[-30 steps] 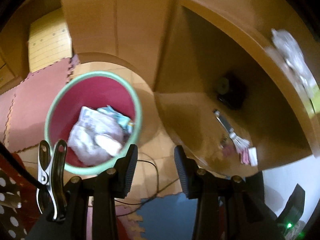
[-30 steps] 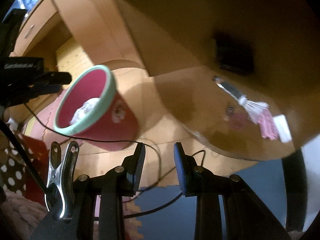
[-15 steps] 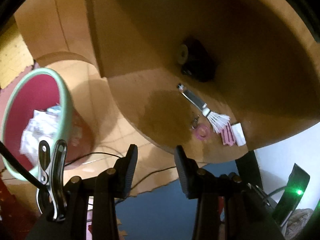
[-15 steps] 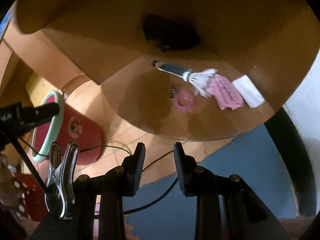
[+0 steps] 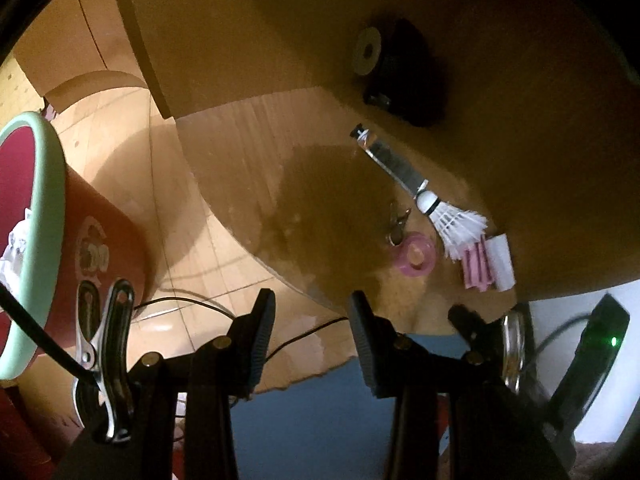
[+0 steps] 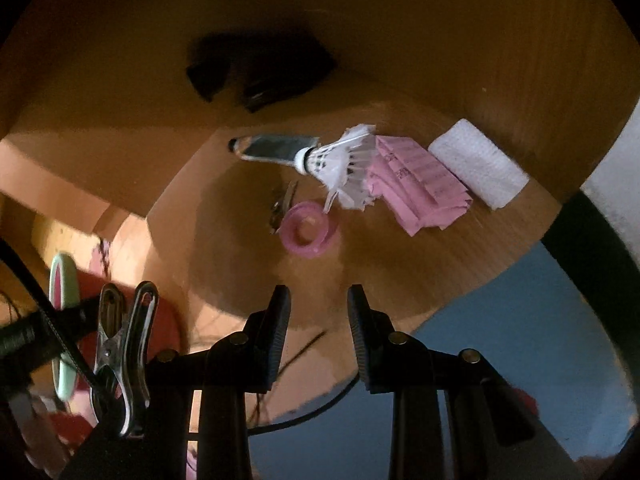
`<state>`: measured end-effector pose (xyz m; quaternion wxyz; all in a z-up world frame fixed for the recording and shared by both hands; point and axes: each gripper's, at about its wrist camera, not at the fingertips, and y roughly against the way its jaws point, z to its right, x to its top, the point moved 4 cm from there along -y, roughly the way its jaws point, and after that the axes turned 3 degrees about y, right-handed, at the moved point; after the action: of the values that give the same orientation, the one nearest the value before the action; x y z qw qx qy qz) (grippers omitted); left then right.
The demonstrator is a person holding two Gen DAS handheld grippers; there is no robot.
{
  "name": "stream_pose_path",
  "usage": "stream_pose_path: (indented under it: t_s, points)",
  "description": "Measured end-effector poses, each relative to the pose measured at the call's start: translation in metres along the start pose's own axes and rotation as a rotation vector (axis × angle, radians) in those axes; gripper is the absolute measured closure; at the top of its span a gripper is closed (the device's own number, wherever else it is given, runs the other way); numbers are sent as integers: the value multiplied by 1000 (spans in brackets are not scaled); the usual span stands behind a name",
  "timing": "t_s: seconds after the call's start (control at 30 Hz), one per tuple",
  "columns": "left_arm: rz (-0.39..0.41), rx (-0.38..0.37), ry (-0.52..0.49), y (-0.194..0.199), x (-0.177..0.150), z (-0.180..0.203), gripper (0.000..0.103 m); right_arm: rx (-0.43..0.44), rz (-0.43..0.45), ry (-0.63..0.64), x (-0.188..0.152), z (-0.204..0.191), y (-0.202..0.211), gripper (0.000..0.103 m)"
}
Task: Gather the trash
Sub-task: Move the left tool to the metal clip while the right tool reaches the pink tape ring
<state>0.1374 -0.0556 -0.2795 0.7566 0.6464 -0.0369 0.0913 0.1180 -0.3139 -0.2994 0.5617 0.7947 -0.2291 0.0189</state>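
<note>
At twelve o'clock from my right gripper point(image 6: 316, 312), empty with jaws parted, the pink tape ring point(image 6: 308, 234) lies nearest.

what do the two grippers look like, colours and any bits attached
Both match: the left gripper and right gripper each have two black fingers with ribbed pads, joined to black bars by brass-coloured rivets. A shiny metal spring clip sits at the left of each frame, pinching a black cable. No hands or sleeves show.
</note>
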Motion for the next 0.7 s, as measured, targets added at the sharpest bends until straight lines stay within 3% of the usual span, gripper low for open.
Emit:
stream_pose_path:
  t_s: [0.23, 0.37, 0.53, 0.7]
  points:
    - [-15, 28, 2, -23, 6, 4, 63, -17, 30, -72, 17, 5, -35, 73]
    - [-40, 10, 41, -33, 11, 5, 63, -52, 35, -42, 24, 2, -50, 73]
    - [-34, 39, 81, -38, 19, 3, 63, -87, 34, -19, 24, -1, -62, 73]
    - [-30, 59, 37, -42, 19, 11, 63, -148, 41, 69, 24, -15, -71, 75]
